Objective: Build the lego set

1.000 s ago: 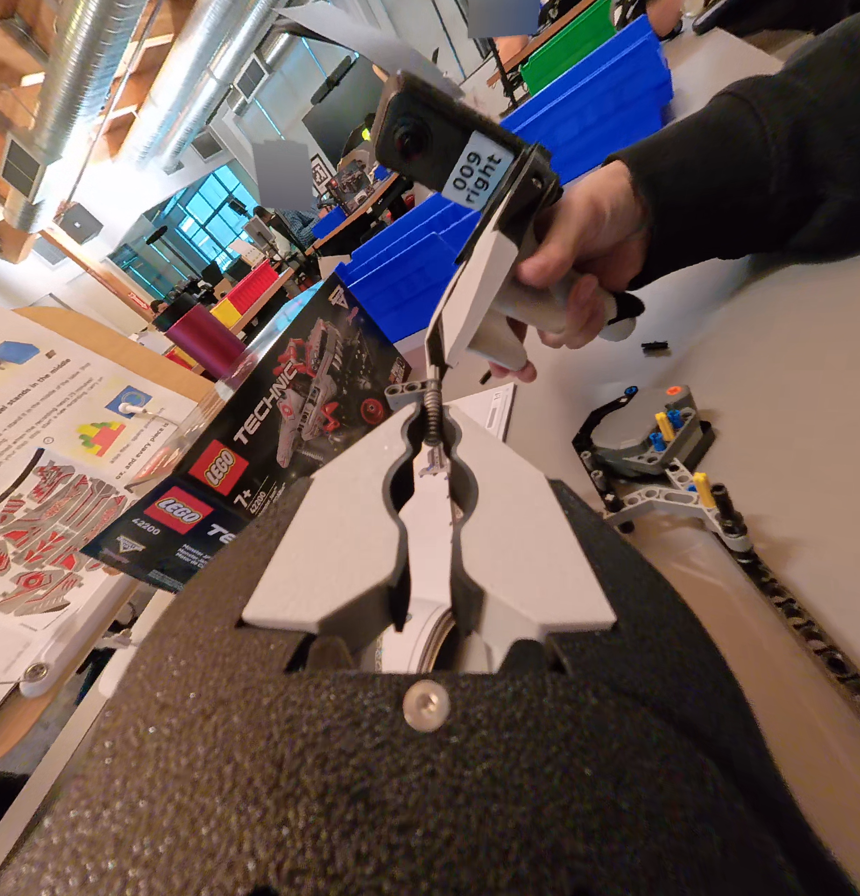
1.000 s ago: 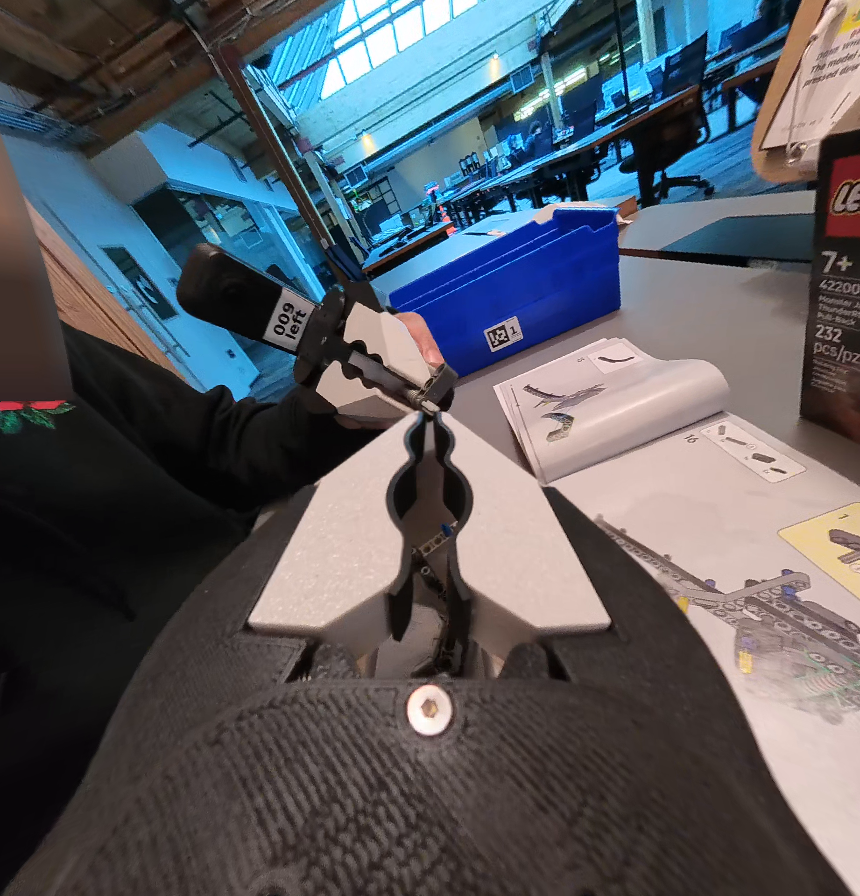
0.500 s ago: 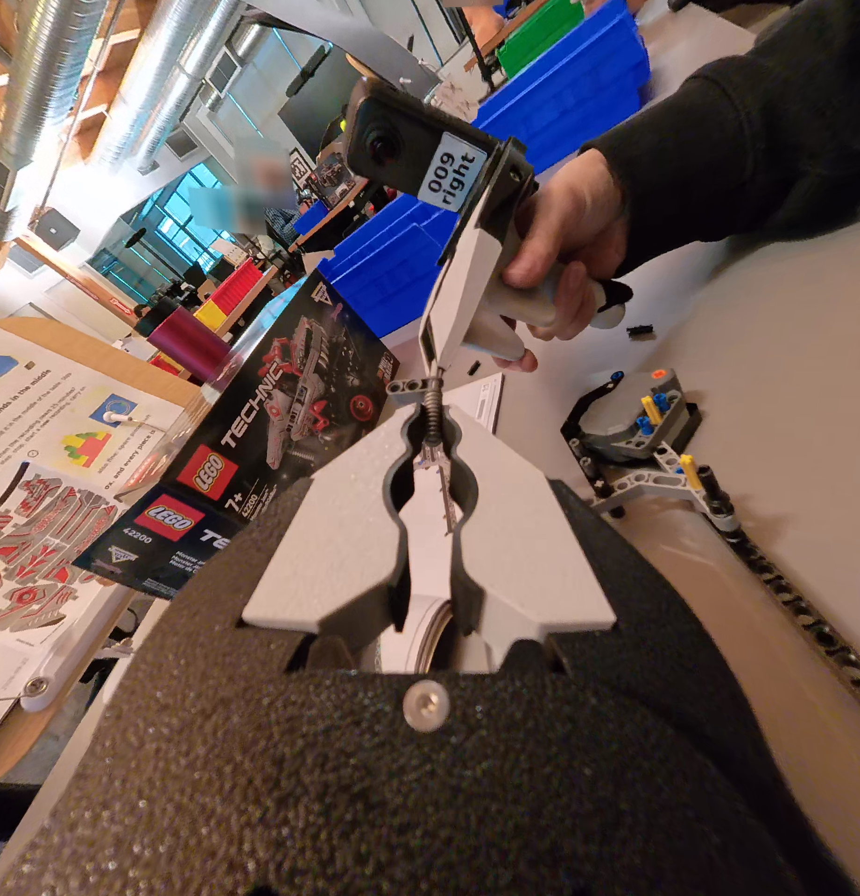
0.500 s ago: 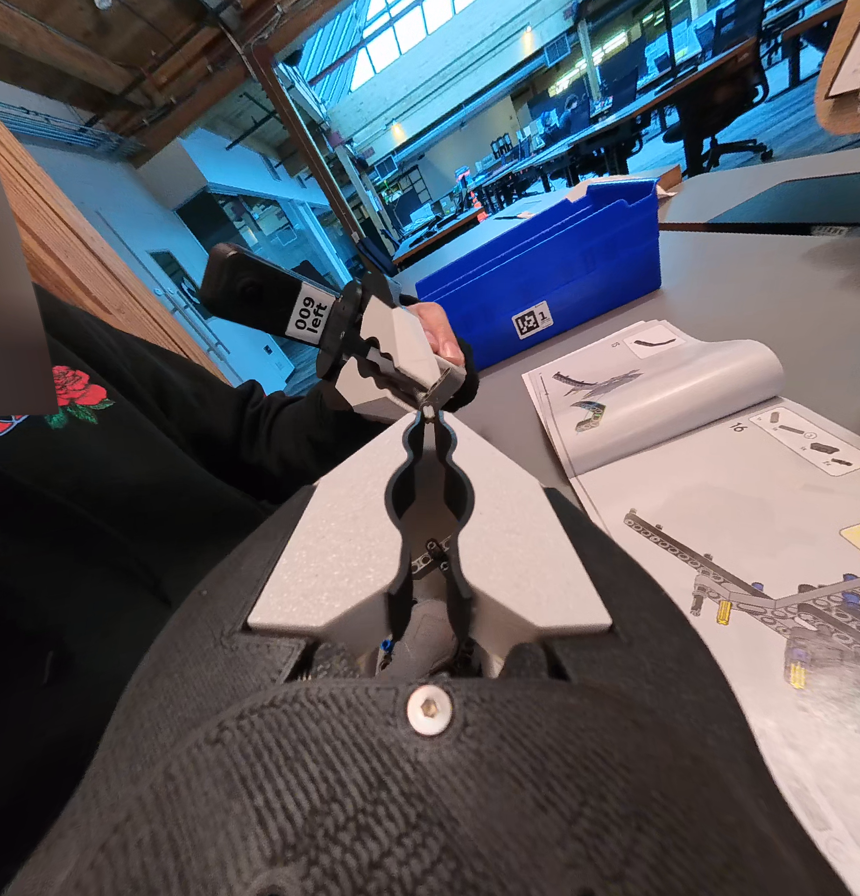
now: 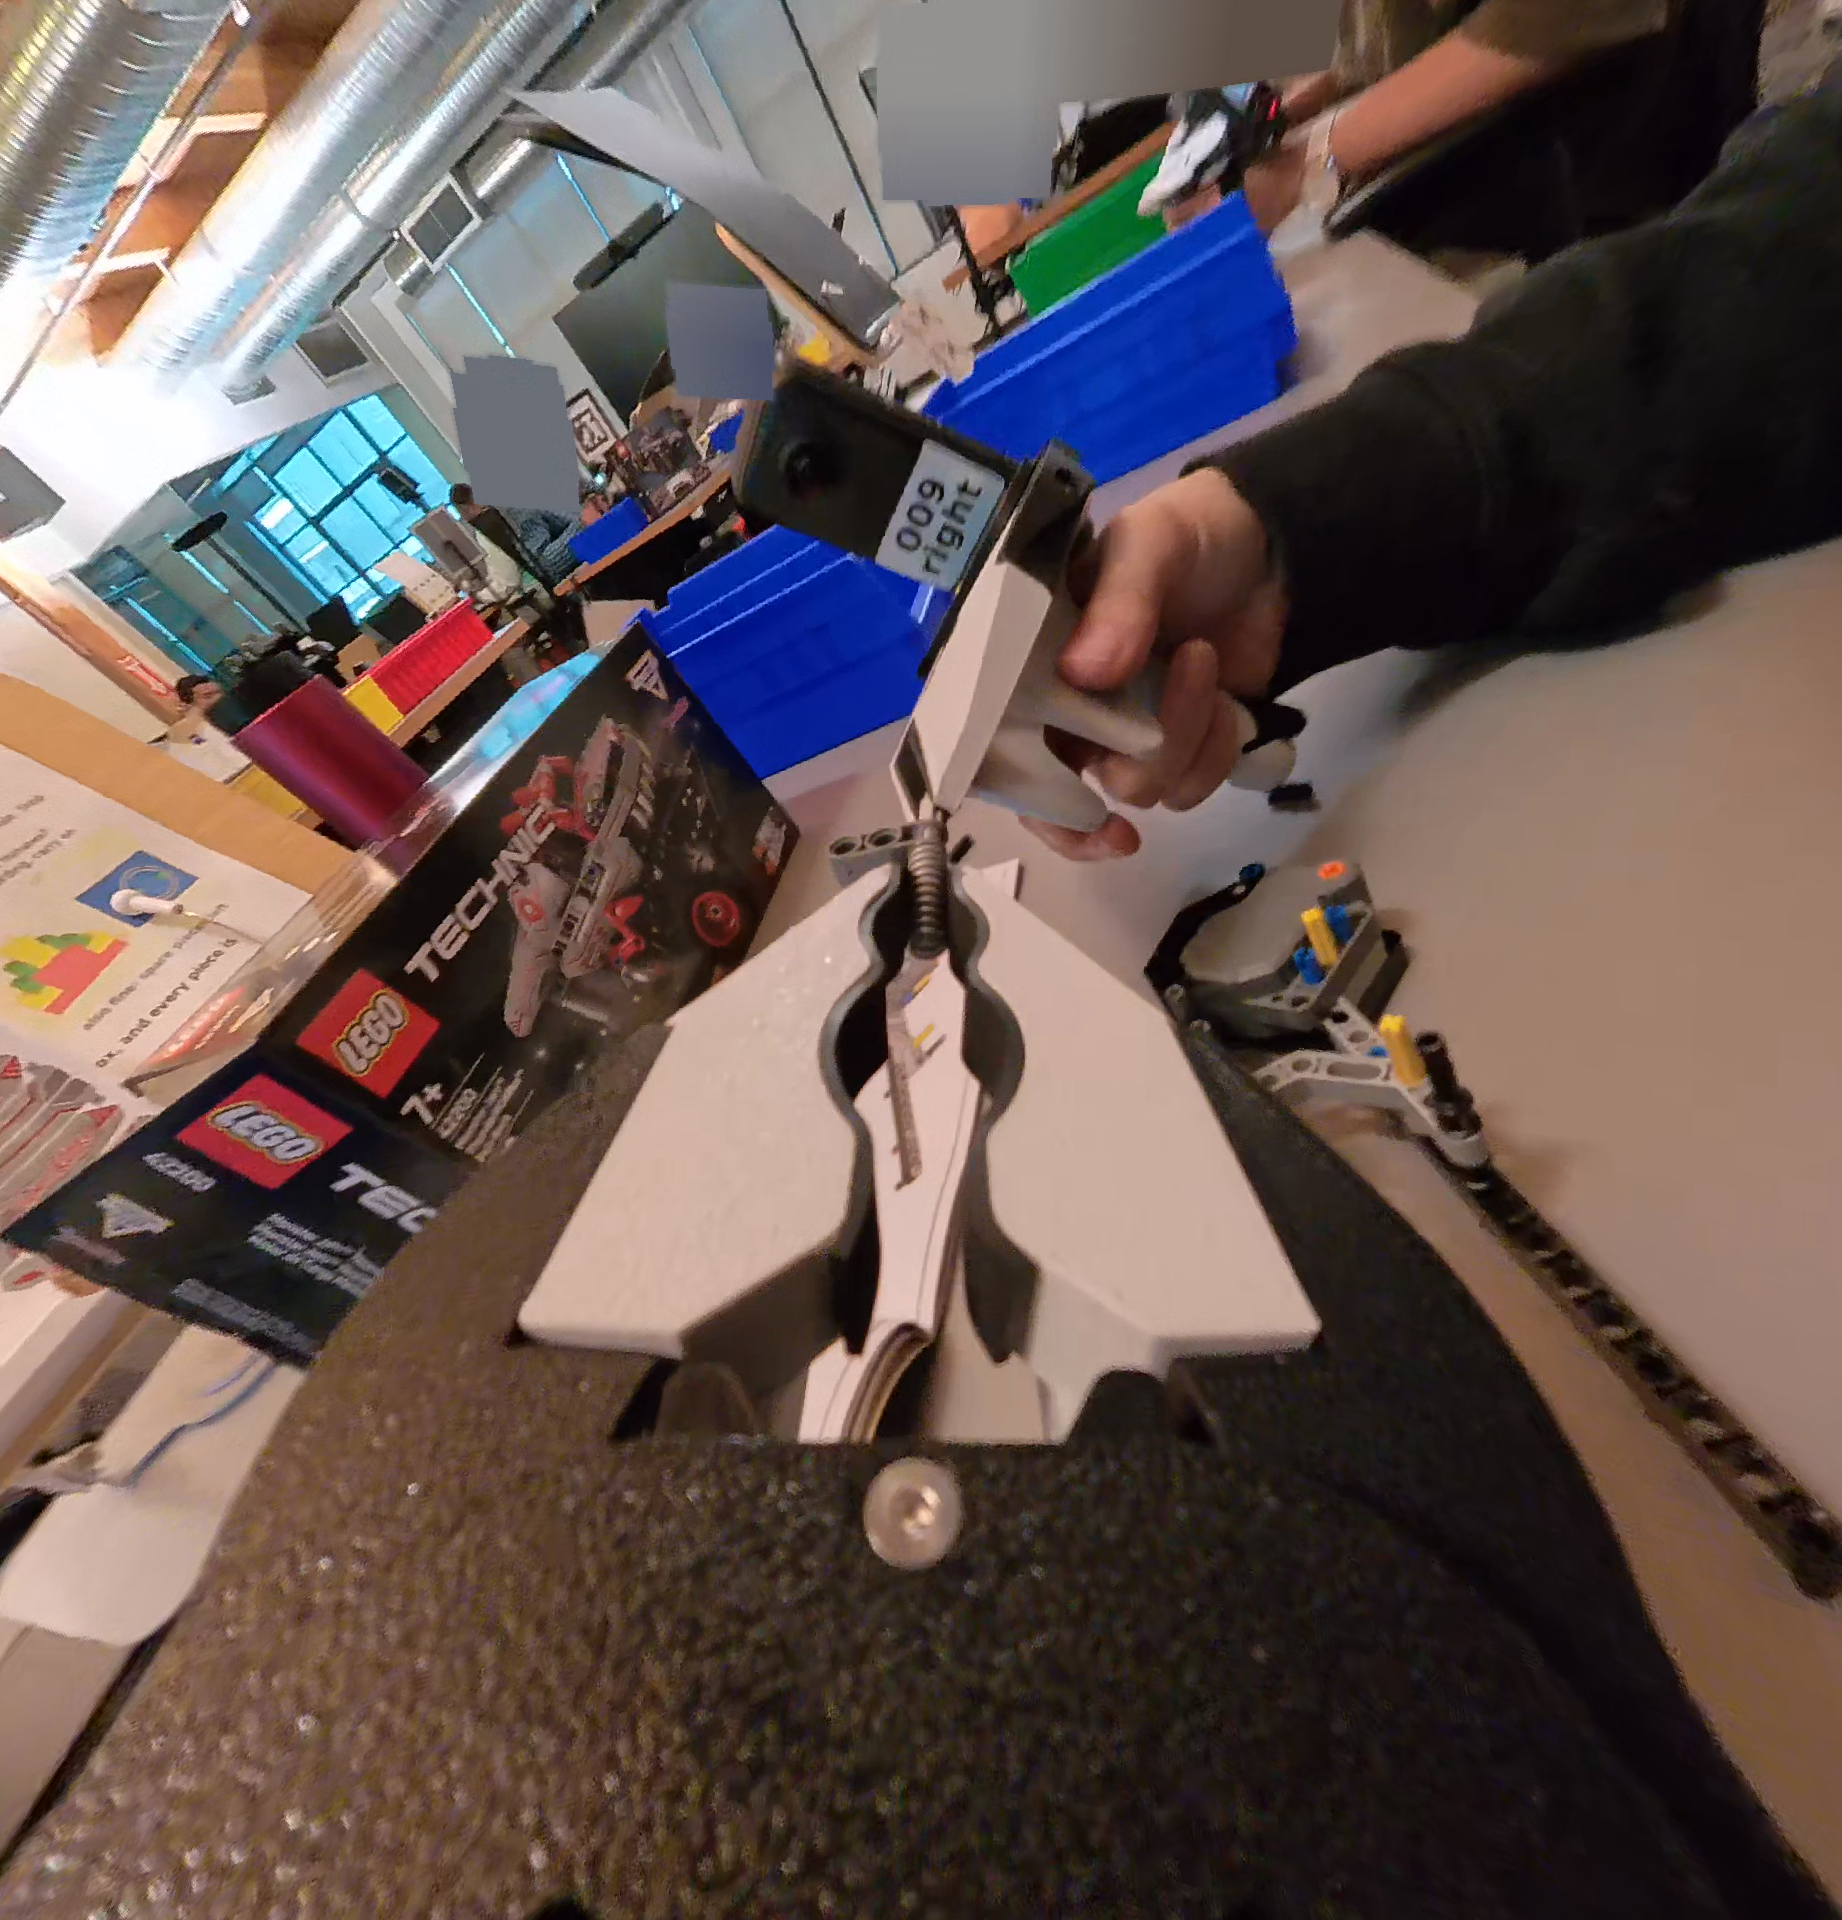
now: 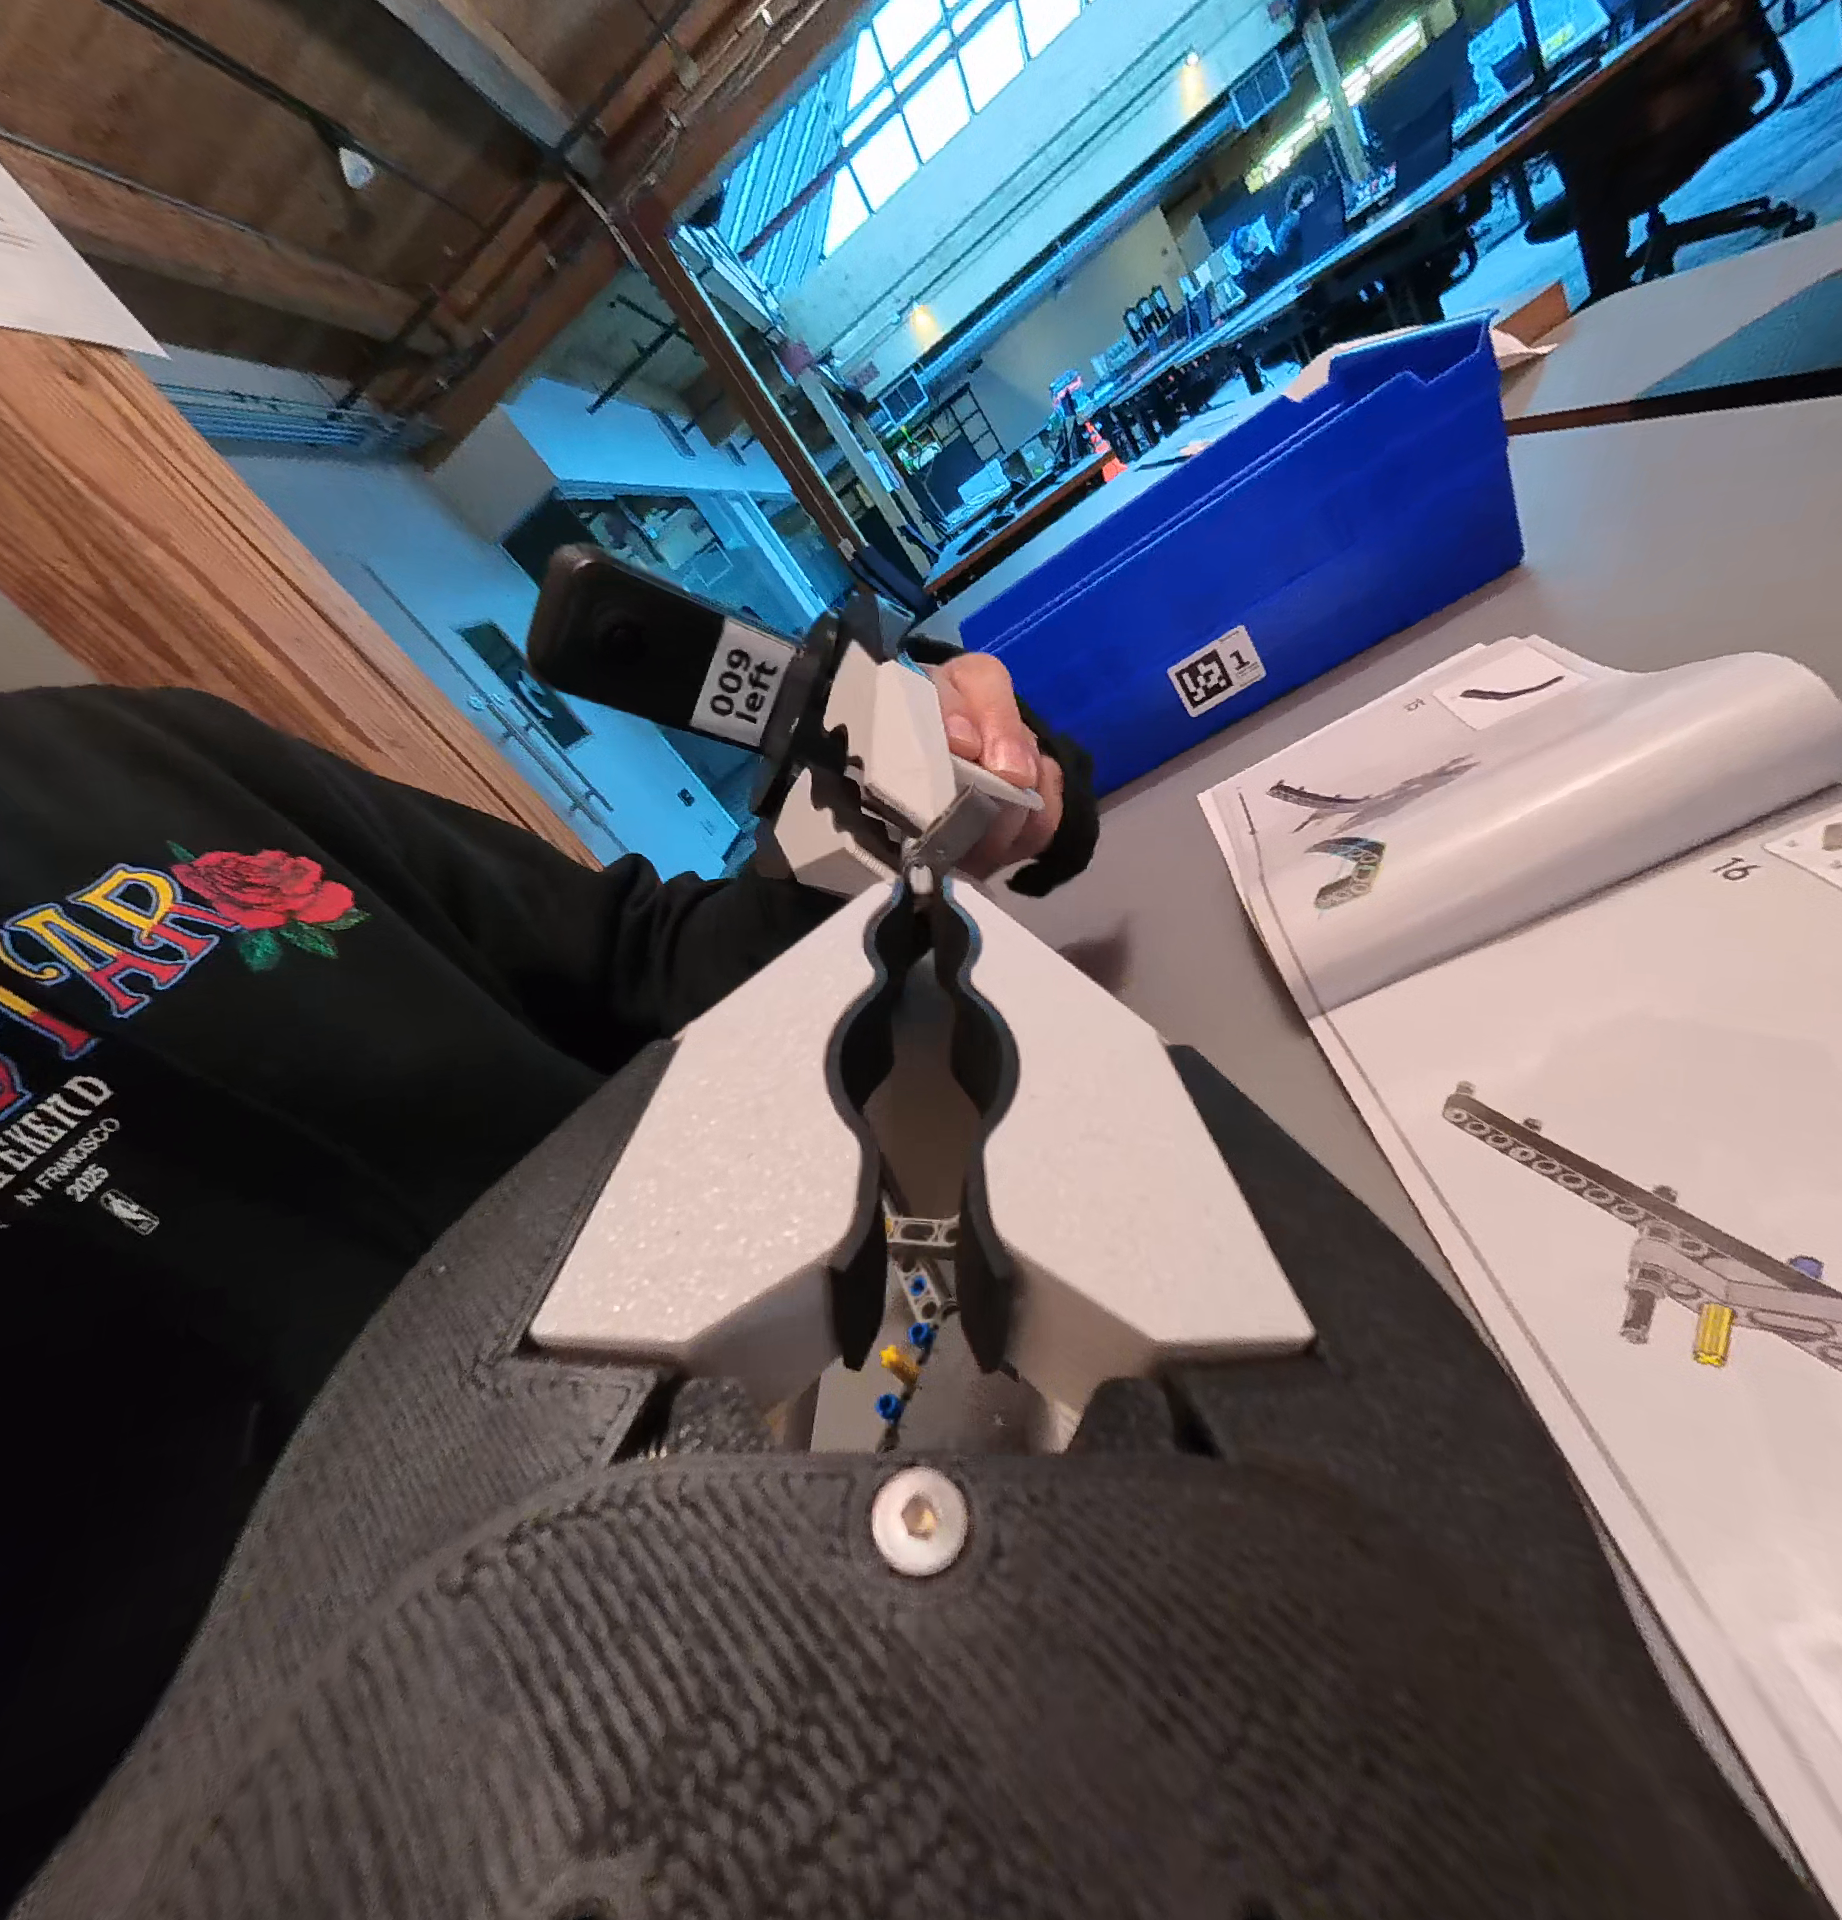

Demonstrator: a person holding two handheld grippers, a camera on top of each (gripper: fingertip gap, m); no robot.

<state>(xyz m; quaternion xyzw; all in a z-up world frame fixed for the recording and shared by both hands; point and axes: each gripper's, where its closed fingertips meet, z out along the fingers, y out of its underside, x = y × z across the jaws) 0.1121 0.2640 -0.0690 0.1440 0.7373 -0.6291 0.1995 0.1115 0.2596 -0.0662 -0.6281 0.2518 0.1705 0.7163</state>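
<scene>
- Grey table (image 5: 1675,831), open office behind.
- Left gripper (image 5: 922,920) clenched on spring shock (image 5: 925,883), 12 o'clock.
- Right gripper (image 5: 922,805) pinches grey beam (image 5: 875,840) on its top.
- Chassis build (image 5: 1301,977) at 2 o'clock.

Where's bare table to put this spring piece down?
Free: the grey table right of the chassis, below the sleeve; also between the blue bin and the manual. Crowded: around the box and chassis.

Blue storage bins (image 5: 1125,374) stand behind a maroon cylinder (image 5: 325,748); metal ceiling ducts (image 5: 304,197) run overhead.
</scene>
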